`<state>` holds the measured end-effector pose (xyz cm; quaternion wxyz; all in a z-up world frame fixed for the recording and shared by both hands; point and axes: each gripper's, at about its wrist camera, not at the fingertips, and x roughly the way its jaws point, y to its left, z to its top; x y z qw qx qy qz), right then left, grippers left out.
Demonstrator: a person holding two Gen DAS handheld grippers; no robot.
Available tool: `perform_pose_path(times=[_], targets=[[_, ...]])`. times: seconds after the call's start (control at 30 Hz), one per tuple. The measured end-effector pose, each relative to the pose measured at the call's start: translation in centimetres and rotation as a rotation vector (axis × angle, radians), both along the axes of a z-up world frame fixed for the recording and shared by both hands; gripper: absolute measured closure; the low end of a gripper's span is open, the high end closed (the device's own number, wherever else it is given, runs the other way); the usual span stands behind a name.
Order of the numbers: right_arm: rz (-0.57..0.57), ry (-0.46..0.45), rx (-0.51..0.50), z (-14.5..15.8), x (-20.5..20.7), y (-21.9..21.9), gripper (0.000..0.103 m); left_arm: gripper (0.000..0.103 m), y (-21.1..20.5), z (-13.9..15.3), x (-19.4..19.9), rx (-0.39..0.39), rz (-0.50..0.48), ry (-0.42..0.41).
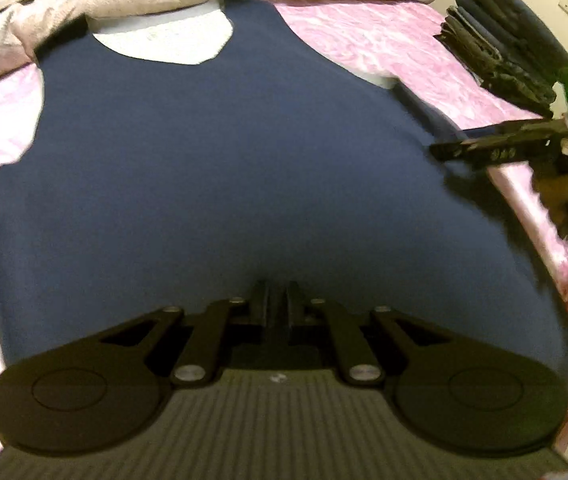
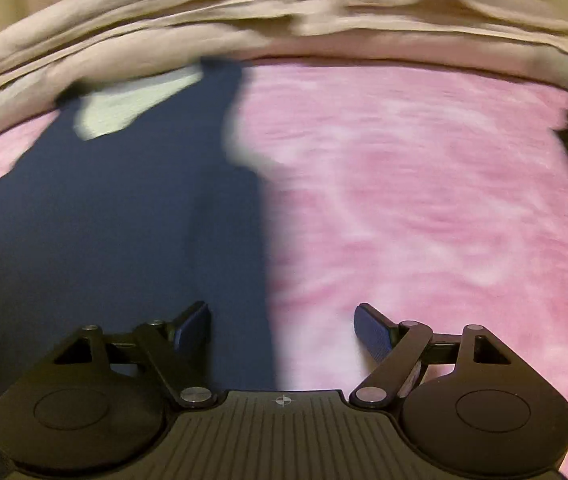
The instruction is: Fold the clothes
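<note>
A navy sleeveless top [image 1: 224,168] with a pale inner neck lies spread flat on the pink bed cover [image 1: 363,40]. My left gripper [image 1: 278,288] is at its near hem, jaws shut on the navy cloth. My right gripper [image 2: 282,332] is open and empty, hovering over the top's right edge [image 2: 220,240] where navy meets pink. The right gripper also shows in the left wrist view [image 1: 443,151] at the garment's right side.
A beige blanket [image 2: 284,28] is bunched along the far side of the bed. A stack of folded dark clothes [image 1: 499,52] sits at the far right. The bed's right edge [image 1: 523,200] runs close to the right gripper.
</note>
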<state>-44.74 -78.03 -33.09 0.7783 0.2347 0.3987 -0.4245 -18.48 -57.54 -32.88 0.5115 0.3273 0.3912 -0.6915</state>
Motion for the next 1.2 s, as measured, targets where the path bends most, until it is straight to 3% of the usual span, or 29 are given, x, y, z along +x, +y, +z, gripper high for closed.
perform_pose_path(times=[0.07,0.2,0.27,0.33,0.47,0.7,0.83,0.93,1.2], targets=[[-0.069,0.017,-0.010,0.4,-1.5,-0.9,0.025,0.097,0.0,0.2,0.4,0.001,-0.003,-0.011],[0.003,0.017,-0.055,1.7,-0.5,0.1,0.025,0.096,-0.2,0.8,-0.1,-0.016,-0.036,-0.005],[0.060,0.049,-0.079,1.1,0.9,0.2,0.025,0.096,-0.7,0.6,-0.9,-0.031,-0.067,0.002],[0.042,0.082,-0.102,-0.1,0.9,-1.2,0.024,0.096,-1.5,0.1,-1.9,-0.049,-0.097,0.008],[-0.020,0.040,-0.129,-0.9,-0.3,-4.0,0.024,0.096,-4.0,-0.6,-4.1,-0.092,-0.147,0.017],[-0.060,-0.001,-0.119,-0.5,-2.0,-3.9,0.024,0.096,-8.8,-0.9,-9.2,-0.139,-0.326,0.007],[-0.112,0.027,-0.106,-0.6,-4.9,-3.4,0.024,0.096,-12.1,-1.7,-12.6,-0.137,-0.427,-0.018],[-0.073,0.041,-0.139,1.1,-7.1,-1.0,0.024,0.095,-14.4,-1.9,-14.8,-0.149,-0.475,-0.046],[0.016,-0.143,0.023,3.9,-9.5,12.6,0.024,0.095,-19.0,-2.6,-20.0,-0.190,-0.560,-0.100]])
